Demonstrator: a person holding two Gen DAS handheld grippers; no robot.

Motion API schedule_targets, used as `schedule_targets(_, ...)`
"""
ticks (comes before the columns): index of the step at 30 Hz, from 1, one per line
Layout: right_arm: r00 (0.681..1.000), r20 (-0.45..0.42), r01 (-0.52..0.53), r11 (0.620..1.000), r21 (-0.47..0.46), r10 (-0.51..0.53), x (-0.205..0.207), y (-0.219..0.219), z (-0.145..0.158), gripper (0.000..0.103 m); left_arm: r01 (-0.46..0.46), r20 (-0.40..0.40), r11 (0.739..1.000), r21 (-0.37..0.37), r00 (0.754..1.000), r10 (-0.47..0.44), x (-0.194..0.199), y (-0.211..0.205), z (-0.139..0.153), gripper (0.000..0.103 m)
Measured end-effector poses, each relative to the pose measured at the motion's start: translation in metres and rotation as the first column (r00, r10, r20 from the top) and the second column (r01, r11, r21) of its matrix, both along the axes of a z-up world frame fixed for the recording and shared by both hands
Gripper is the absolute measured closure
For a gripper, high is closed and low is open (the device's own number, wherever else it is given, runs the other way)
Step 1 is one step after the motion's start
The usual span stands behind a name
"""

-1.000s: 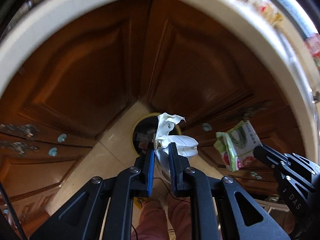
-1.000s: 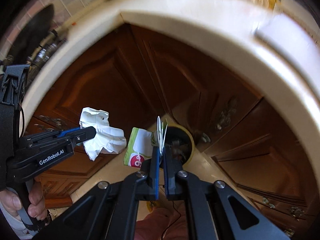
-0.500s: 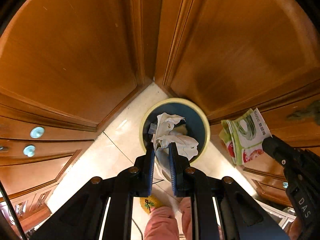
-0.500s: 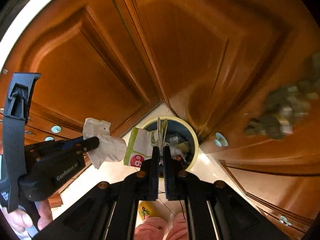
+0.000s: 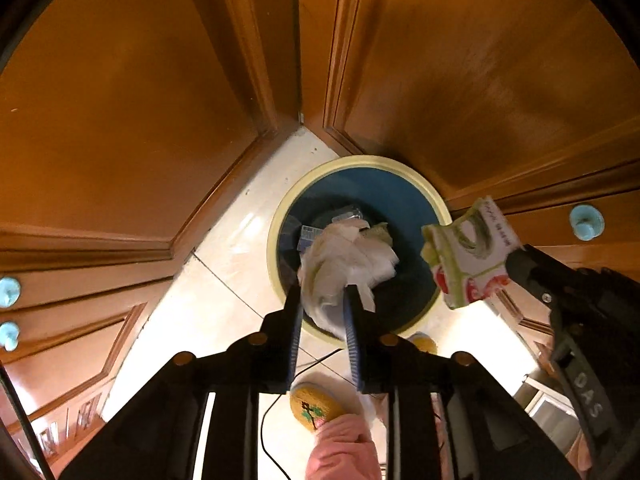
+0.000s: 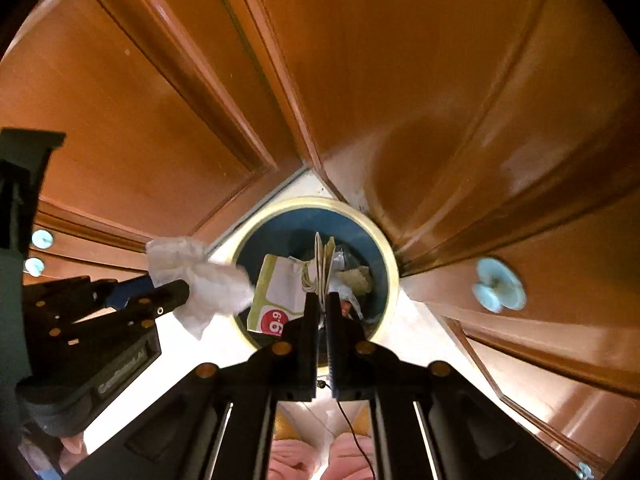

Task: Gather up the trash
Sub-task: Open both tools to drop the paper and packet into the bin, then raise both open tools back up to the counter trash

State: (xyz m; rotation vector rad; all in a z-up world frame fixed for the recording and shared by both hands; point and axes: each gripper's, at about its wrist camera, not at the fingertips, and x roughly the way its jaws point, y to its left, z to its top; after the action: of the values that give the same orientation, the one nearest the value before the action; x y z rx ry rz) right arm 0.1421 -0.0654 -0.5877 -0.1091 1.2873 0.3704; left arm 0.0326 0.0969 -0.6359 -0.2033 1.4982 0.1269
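A round bin (image 5: 276,240), blue inside with a pale yellow rim, is seen from above, standing on a light tiled floor (image 5: 224,276) in the corner where two brown wooden cabinets (image 5: 120,100) meet. Scraps of paper and wrappers are already lying in the bin. The left tongs (image 5: 322,300) are held above the near side of the bin, and a crumpled white tissue (image 5: 344,260) is clamped between their two fingers, bulging out past the tips over the bin's opening. In the right wrist view the same tissue (image 6: 200,280) is seen just left of the bin's rim (image 6: 394,276), gripped by the left tongs (image 6: 168,290). The right tongs (image 6: 322,300) are closed on a flattened green and white packet (image 6: 280,292), which is held edge-on above the bin; a red price dot is seen on it. In the left wrist view the packet (image 5: 468,256) is seen at the right edge of the bin, pinched by the right tongs (image 5: 516,268). Pale blue knobs (image 5: 586,222) are fixed to the lower cabinet fronts. A yellow slipper (image 5: 316,406) and pink trouser legs are seen on the floor below the tongs.
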Motion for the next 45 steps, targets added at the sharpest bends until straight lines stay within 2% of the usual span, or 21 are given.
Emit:
schedule_targets(2, 0.999, 0.007, -0.036, 0.999, -0.008, 0.036, 0.004, 0.004, -0.007, 0.098, 0.018, 0.001, 1.0, 0.008, 1.0, -0.018, 0.0, -0.001, -0.003, 0.075)
schedule_targets(4, 0.998, 0.001, -0.067, 0.997, -0.027, 0.067, 0.003, 0.008, -0.014, 0.097, 0.031, 0.001, 0.999, 0.014, 1.0, -0.031, 0.0, 0.0, -0.006, 0.053)
schedule_targets(7, 0.995, -0.026, -0.093, 0.995, -0.042, 0.092, 0.003, 0.01, -0.022, 0.093, 0.04, 0.021, 0.999, 0.022, 0.999, -0.041, -0.003, 0.004, -0.003, 0.036)
schedule_targets(12, 0.996, -0.053, -0.075, 0.997, -0.036, 0.073, 0.002, 0.006, -0.023, 0.078, 0.054, 0.005, 0.998, 0.024, 0.998, -0.054, -0.006, 0.009, -0.002, 0.031)
schedule_targets(15, 0.996, -0.065, -0.065, 0.998, -0.026, 0.063, -0.001, 0.004, -0.014, 0.077, 0.05, 0.006, 0.998, 0.025, 0.999, -0.05, -0.01, 0.01, 0.004, 0.031)
schedule_targets(19, 0.997, -0.064, -0.042, 0.999, 0.0, 0.042, -0.008, 0.002, -0.002, 0.077, 0.042, 0.067, 0.998, 0.039, 0.997, -0.044, -0.016, 0.011, 0.026, 0.031)
schedule_targets(23, 0.999, -0.039, -0.001, 0.999, 0.039, 0.002, -0.02, -0.004, 0.024, 0.077, 0.017, 0.117, 1.0, 0.014, 0.993, -0.018, -0.024, 0.017, 0.053, 0.032)
schedule_targets(28, 0.998, -0.041, 0.055, 0.995, 0.078, -0.052, -0.04, -0.016, 0.078, 0.077, -0.01, 0.145, 0.999, -0.046, 0.989, 0.017, -0.039, 0.027, 0.109, 0.046)
schedule_targets(33, 0.999, -0.012, 0.053, 0.996, 0.072, -0.052, -0.069, -0.026, 0.145, 0.078, -0.019, 0.169, 0.995, -0.102, 0.985, 0.036, -0.056, 0.027, 0.184, 0.046)
schedule_targets(40, 0.993, 0.105, 0.036, 0.993, 0.111, -0.047, -0.111, -0.043, 0.279, 0.078, 0.053, 0.276, 0.993, -0.102, 0.961, -0.023, -0.077, 0.006, 0.322, 0.046)
schedule_targets(42, 0.988, 0.145, 0.037, 0.991, 0.128, -0.056, -0.121, -0.048, 0.319, 0.077, 0.078, 0.334, 0.991, -0.113, 0.942, -0.036, -0.085, 0.002, 0.366, 0.042)
schedule_targets(44, 0.981, 0.179, 0.044, 0.988, 0.15, -0.071, -0.132, -0.057, 0.353, 0.076, 0.102, 0.389, 0.99, -0.097, 0.919, -0.057, -0.091, -0.003, 0.404, 0.033)
schedule_targets(45, 0.977, 0.198, 0.052, 0.986, 0.157, -0.083, -0.137, -0.062, 0.372, 0.072, 0.11, 0.409, 0.99, -0.084, 0.91, -0.067, -0.093, -0.006, 0.417, 0.026)
